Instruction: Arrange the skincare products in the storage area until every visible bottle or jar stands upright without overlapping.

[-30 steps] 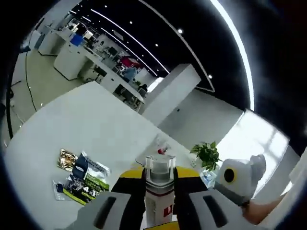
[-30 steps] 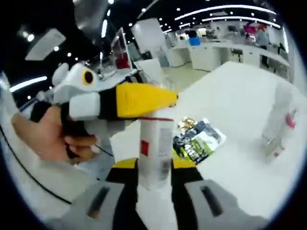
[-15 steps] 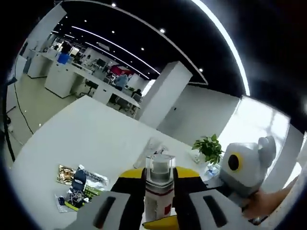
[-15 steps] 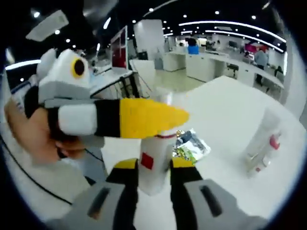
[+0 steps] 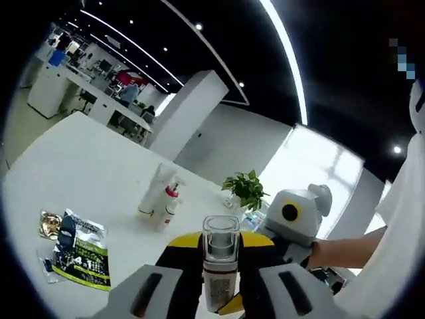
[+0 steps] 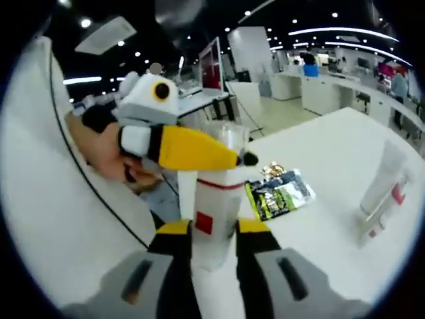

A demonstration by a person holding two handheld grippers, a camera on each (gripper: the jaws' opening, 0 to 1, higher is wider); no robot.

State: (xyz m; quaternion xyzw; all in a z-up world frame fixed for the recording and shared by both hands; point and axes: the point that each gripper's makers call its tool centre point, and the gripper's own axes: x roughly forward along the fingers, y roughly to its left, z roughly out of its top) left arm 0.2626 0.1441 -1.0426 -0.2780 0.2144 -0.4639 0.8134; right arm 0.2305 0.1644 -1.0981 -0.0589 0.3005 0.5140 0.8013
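Open office: white table (image 5: 86, 159), white pillar (image 5: 186, 113), ceiling strip lights (image 5: 285, 60), potted plant (image 5: 244, 188).

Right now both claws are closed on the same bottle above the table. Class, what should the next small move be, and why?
Probably lower the bottle upright to a bare patch of table. Both the left claw and the right claw grip it in the air, so it is not standing yet. Keep it away from the tube, the pump bottle and the packets, so nothing overlaps.
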